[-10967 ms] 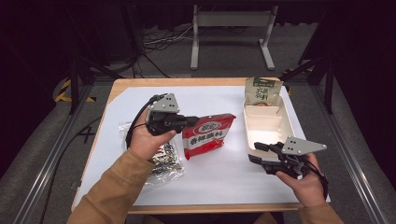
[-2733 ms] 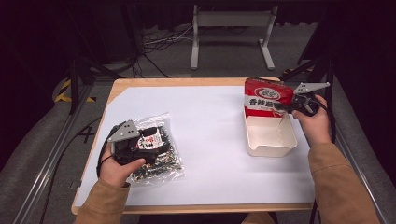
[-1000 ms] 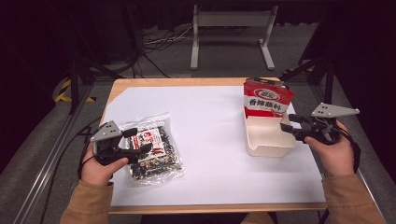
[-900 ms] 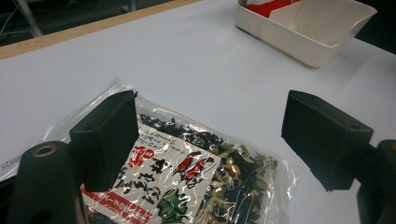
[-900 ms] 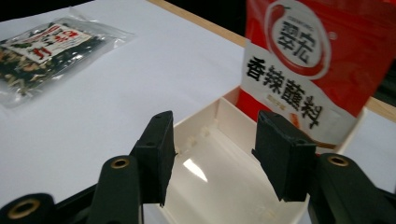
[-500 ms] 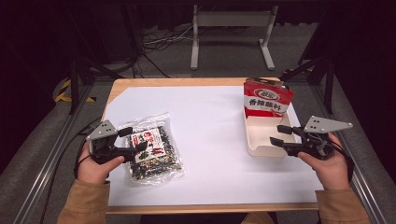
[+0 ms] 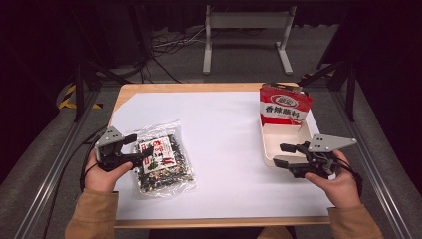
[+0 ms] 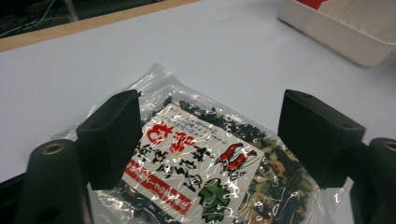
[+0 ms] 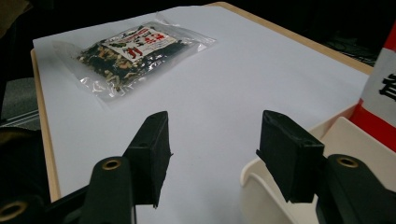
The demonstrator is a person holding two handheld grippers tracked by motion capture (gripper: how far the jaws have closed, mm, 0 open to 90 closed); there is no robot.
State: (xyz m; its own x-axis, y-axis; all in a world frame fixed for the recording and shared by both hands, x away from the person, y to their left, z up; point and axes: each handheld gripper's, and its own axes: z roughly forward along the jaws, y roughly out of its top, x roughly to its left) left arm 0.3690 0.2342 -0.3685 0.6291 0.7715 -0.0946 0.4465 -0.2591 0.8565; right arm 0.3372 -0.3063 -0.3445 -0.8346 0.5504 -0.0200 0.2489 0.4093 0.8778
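We look first at the clear bag (image 7: 161,162) of dark dried bits with a white and red label. It lies flat on the bench (image 7: 219,129), near the left edge on our side. It looks light and soft to us. The plastic is shiny and crinkly, so we think it may slip. The bits inside are loose, so the bag can sag or fold when we lift it. They may also break if we squeeze hard. We think the best place to hold is the flat edge of the plastic, or a thin part near a corner, not the fat middle.

Our left tool (image 7: 137,155) is right over the bag's left side. Its jaws stand wide apart, with the label between them, and they do not pinch anything.

Far across the white bench sits the white tray (image 7: 305,135). A red snack bag (image 7: 285,106) stands up in its far end. Our right tool (image 7: 281,154) is at the tray's near end. Its jaws are apart too, and hold nothing. One jaw is over the tray's rim.
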